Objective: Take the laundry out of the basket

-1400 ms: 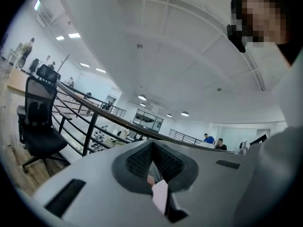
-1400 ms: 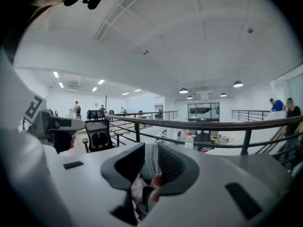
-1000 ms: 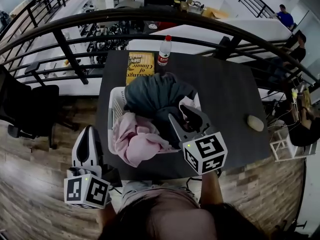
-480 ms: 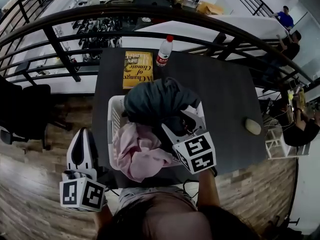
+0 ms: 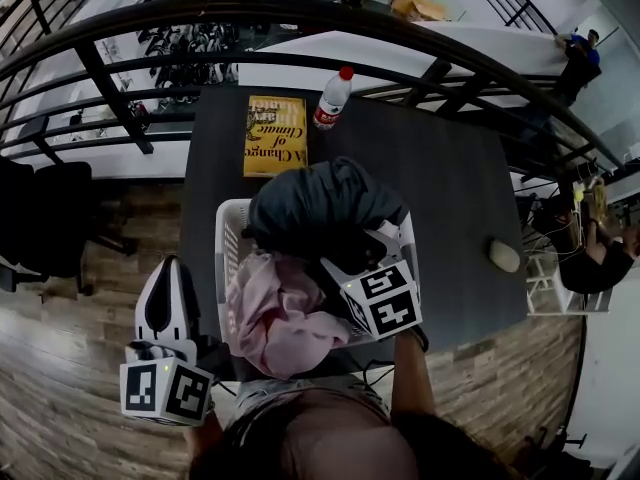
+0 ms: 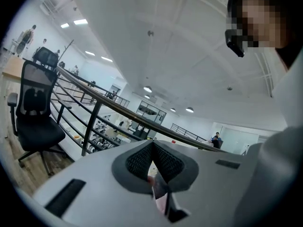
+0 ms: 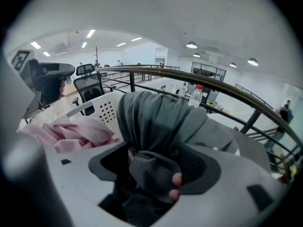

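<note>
My right gripper (image 7: pixel 155 164) is down in the white basket (image 5: pixel 228 230) at the table's (image 5: pixel 440 168) near edge. Its jaws have just been opening and stand spread around a fold of the grey garment (image 5: pixel 315 203), which is heaped at the basket's far end, with a pink garment (image 5: pixel 280 313) at the near-left. My left gripper (image 5: pixel 170 268) hangs off the near-left corner, its jaws pressed together and empty.

We're up on an open-plan office mezzanine. A black railing (image 5: pixel 300 8) overlooks white desks (image 5: pixel 450 50) below, and a mesh office chair (image 6: pixel 34 109) stands on the wood floor (image 5: pixel 60 368).
</note>
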A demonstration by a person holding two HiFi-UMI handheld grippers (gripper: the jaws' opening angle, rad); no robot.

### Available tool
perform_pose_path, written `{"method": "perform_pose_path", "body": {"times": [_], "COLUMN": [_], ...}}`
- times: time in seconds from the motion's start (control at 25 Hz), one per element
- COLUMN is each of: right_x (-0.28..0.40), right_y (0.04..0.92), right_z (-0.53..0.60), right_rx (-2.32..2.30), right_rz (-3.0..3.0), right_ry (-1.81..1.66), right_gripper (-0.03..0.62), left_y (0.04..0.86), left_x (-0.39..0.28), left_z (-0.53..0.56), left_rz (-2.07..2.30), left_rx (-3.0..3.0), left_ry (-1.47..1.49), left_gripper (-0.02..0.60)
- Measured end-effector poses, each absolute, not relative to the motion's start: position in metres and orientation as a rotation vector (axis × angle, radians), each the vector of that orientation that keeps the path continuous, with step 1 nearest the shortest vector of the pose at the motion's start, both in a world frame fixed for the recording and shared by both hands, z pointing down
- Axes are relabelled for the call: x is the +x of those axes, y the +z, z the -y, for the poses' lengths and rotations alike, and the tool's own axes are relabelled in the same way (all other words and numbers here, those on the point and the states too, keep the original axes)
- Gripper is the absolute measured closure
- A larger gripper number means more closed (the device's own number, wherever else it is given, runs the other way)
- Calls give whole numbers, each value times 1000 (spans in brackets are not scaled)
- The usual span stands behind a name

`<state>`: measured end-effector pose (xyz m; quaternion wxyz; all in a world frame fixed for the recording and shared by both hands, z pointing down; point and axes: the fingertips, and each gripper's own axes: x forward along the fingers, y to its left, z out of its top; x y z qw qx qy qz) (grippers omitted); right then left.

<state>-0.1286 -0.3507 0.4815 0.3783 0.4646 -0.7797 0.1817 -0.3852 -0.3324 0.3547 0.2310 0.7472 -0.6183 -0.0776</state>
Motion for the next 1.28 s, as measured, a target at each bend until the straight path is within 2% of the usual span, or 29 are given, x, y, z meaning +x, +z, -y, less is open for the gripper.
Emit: {"method": "perform_pose_path", "body": {"times": [0.64,1.04,1.28], "right_x": [-114,-109,-107], "right_y": [543,594,596], "right_z": [360,351,351], "right_rx": [1172,1104,1086], "right_rz": [1807,1674,1659], "right_ry": [714,801,815], "right_gripper": [233,237,366], "left_y": [386,393,395], "left_x": [-380,-379,-380], "left_z": [359,364,364], "left_rz": [1629,1613,1619], "left_rx": [2031,2023,2014], "left_ry": [-170,-155,-158], "left_gripper": [592,592,592]}}
